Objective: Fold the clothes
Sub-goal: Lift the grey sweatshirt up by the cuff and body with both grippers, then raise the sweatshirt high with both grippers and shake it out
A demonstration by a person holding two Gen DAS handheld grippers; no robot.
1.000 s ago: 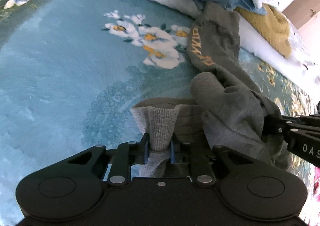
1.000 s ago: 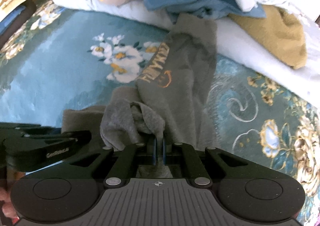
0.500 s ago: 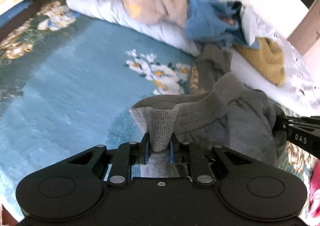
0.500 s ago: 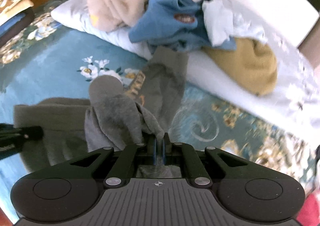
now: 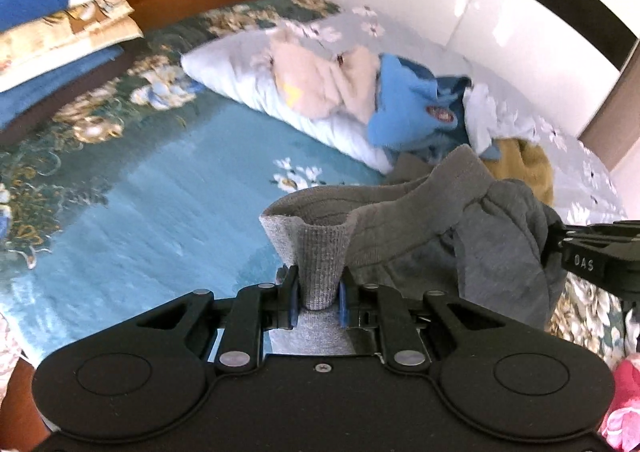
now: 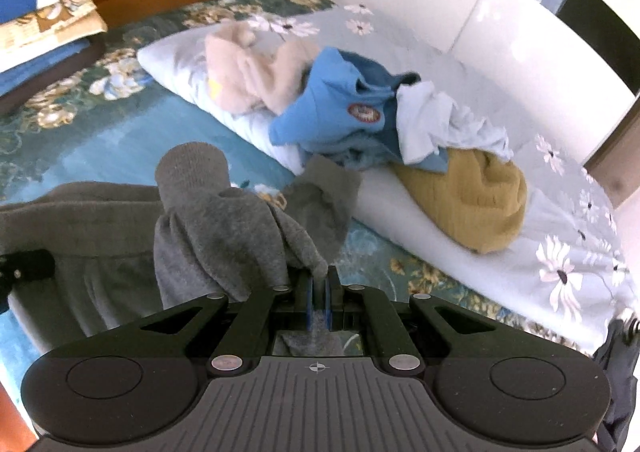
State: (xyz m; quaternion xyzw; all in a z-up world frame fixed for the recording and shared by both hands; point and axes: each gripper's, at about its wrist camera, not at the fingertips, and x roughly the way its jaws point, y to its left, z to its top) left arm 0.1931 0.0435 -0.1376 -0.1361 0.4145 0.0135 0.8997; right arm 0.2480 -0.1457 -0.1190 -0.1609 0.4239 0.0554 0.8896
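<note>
Left wrist view: we note the left gripper (image 5: 318,294) pinching a ribbed grey band of the grey garment (image 5: 404,228), the band bunched into a thick wad between the blue pads, so the jaws stand slightly apart around it. This view alone shows the right gripper (image 5: 560,242) from the side, entering from the right edge with the garment's other end gathered at its tip. It also shows a pink patterned cloth (image 5: 624,400) at the lower right corner, which the other camera does not take in.

From the right wrist camera we record the right gripper (image 6: 318,302) with its pads pressed almost together on a thin fold of the grey garment (image 6: 224,228). Only a dark part of the left gripper (image 6: 24,268) shows at the left edge. Here the clothes pile is fuller: a beige garment (image 6: 248,72), a blue garment (image 6: 336,104), a white cloth (image 6: 440,120) and a mustard knit (image 6: 472,192), all lying on a pale pillow (image 6: 180,60) and light bedding.

The grey garment hangs stretched between the two grippers above the teal floral bedspread (image 5: 160,212). We see one trailing end (image 6: 324,192) hanging down towards the pile; whether it touches the bed we cannot tell. Folded blankets (image 5: 52,52) are stacked at the far left.
</note>
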